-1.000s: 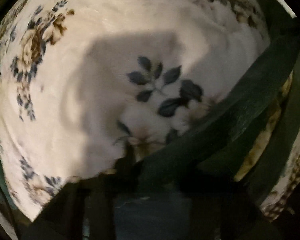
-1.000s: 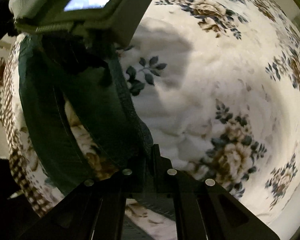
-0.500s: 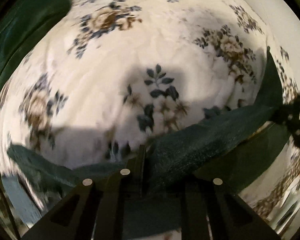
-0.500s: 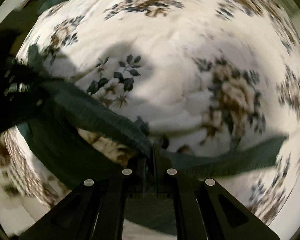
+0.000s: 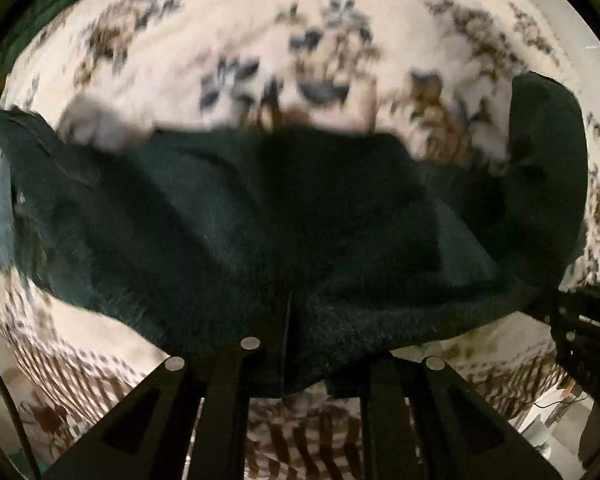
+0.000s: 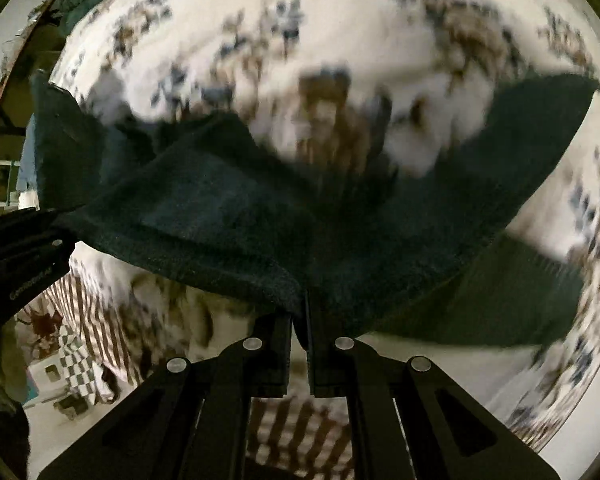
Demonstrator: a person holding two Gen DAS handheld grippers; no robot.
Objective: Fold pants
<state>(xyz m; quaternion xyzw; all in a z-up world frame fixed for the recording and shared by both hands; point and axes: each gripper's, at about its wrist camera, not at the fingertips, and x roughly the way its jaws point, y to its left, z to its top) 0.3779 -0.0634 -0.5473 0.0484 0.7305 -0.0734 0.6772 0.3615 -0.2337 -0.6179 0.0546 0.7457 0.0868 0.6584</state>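
- L gripper point(image 5: 286, 320): clamped on pants point(image 5: 260, 220) edge, cloth spread ahead of jaws.
- R gripper point(image 6: 300, 312): likewise clamped on pants hem, cloth held off bedspread point(image 6: 340, 40) below.
- Risk: thin pinch may be lost if cloth is pulled taut, so edge drops and fold is skewed.

The left gripper point(image 5: 286, 316) is showing matte black angular fingers with round silver screw heads and triangular cutouts along their bases. The right gripper point(image 6: 300, 312) is looking identical; pale lettering is showing on the other gripper's black body.
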